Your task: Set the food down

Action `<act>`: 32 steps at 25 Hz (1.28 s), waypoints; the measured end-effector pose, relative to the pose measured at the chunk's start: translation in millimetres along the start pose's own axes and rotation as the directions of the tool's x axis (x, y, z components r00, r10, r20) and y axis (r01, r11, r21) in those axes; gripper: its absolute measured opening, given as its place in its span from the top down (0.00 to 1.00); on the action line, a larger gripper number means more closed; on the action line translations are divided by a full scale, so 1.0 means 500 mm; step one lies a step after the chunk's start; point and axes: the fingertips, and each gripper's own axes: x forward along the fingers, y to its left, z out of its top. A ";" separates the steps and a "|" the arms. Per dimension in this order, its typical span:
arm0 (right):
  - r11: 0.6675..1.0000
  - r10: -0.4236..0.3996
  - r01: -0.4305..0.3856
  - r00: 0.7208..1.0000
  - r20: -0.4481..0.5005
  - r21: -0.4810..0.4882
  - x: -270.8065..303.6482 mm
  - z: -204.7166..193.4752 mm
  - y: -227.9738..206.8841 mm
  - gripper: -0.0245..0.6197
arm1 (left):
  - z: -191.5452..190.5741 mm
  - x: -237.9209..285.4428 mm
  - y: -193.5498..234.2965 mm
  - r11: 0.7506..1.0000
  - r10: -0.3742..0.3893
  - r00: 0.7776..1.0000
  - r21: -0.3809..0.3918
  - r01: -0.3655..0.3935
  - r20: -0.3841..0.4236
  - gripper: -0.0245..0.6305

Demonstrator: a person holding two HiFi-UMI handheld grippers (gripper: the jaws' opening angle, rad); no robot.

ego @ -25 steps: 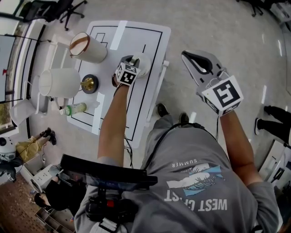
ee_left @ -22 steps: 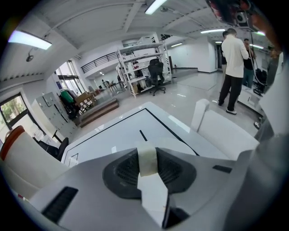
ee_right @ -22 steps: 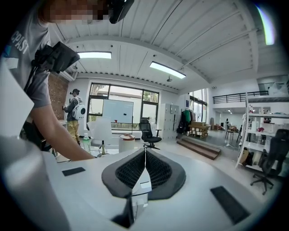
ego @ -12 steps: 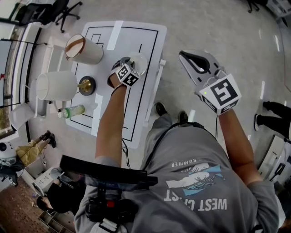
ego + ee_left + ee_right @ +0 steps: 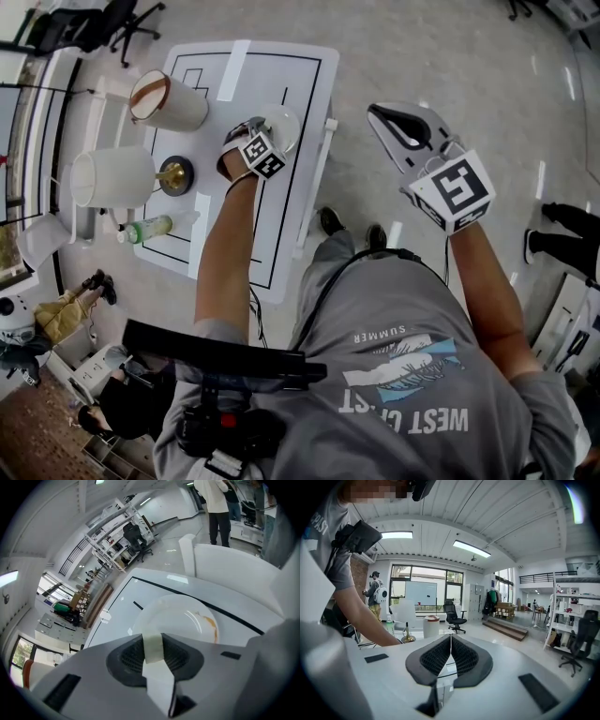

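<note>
White plate, smeared orange, is pinched by its rim in the left gripper and has rolled and sunk low over the table. Release looks close; the right gripper, pressed together empty, hangs aside.

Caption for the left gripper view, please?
Left gripper grips a white, orange-smeared plate by its rim, over the white table.

table | on it: bucket, pitcher, brass bell, bottle
</note>
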 end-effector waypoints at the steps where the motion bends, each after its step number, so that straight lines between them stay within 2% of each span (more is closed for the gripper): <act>1: 1.000 0.000 0.000 1.000 -0.003 0.001 -0.001 -0.002 0.000 0.95 | 0.000 0.001 -0.001 1.000 0.004 1.000 0.016 -0.004 -0.004 0.82; 4: 1.000 0.000 0.000 1.000 -0.006 0.004 -0.004 -0.008 -0.001 0.95 | 0.004 0.002 -0.006 0.999 0.006 1.000 0.041 -0.006 -0.010 0.82; 8: 1.000 0.000 0.000 1.000 -0.009 0.007 -0.013 -0.011 -0.004 0.95 | 0.021 -0.004 -0.015 1.000 -0.012 1.000 0.024 0.012 0.001 0.82; 13: 1.000 0.007 -0.007 1.000 -0.011 0.012 -0.015 -0.016 -0.004 0.95 | 0.030 -0.006 -0.028 0.999 -0.042 0.999 -0.011 0.042 0.012 0.82; 18: 1.000 0.016 -0.016 1.000 -0.012 0.013 -0.025 -0.018 0.000 0.95 | 0.033 -0.012 -0.052 0.992 -0.109 0.994 -0.062 0.108 0.001 0.81; 23: 1.000 0.024 -0.024 1.000 -0.010 0.011 -0.037 -0.021 0.004 0.95 | 0.038 -0.021 -0.072 0.977 -0.164 0.986 -0.134 0.165 0.017 0.72; 32: 0.999 0.049 -0.049 0.999 0.008 0.010 -0.062 -0.020 0.023 0.95 | 0.052 -0.077 -0.055 0.963 -0.127 0.989 -0.231 0.140 0.072 0.69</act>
